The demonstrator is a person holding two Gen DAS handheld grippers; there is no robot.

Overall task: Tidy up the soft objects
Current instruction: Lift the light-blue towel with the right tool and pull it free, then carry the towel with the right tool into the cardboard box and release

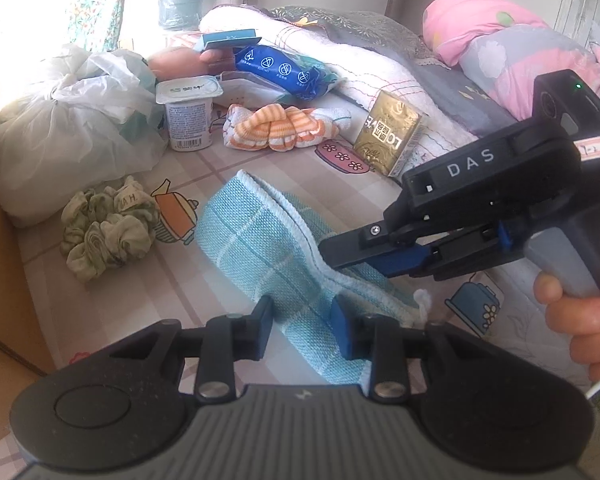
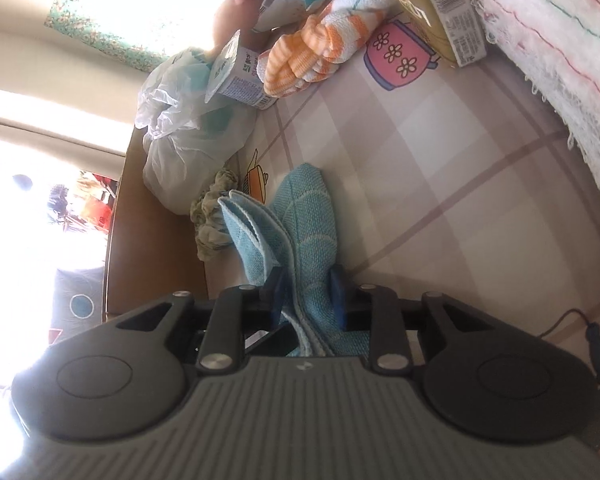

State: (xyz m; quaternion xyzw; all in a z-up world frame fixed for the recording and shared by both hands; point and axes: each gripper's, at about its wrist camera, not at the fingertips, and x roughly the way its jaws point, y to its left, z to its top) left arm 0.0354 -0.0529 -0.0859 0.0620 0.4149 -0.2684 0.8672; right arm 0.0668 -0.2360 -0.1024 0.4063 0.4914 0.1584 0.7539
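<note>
a folded light blue checked towel (image 1: 252, 248) lies on a bed (image 1: 228, 160) whose sheet has cartoon teapot prints. the right hand-held gripper (image 1: 332, 250), marked "das" in white letters, is clamped on the towel's layered edge; the right wrist view shows the cloth pinched between its blue pads (image 2: 338, 290). the left hand-held gripper (image 1: 302, 330) is spread wide over the towel's near end, gripping nothing. behind lie an orange striped knotted cloth (image 1: 278, 128), a crumpled green cloth (image 1: 108, 226), a yogurt cup (image 1: 189, 114), a gold carton (image 1: 388, 134) reading "lc", and a blue packet (image 1: 284, 70).
</note>
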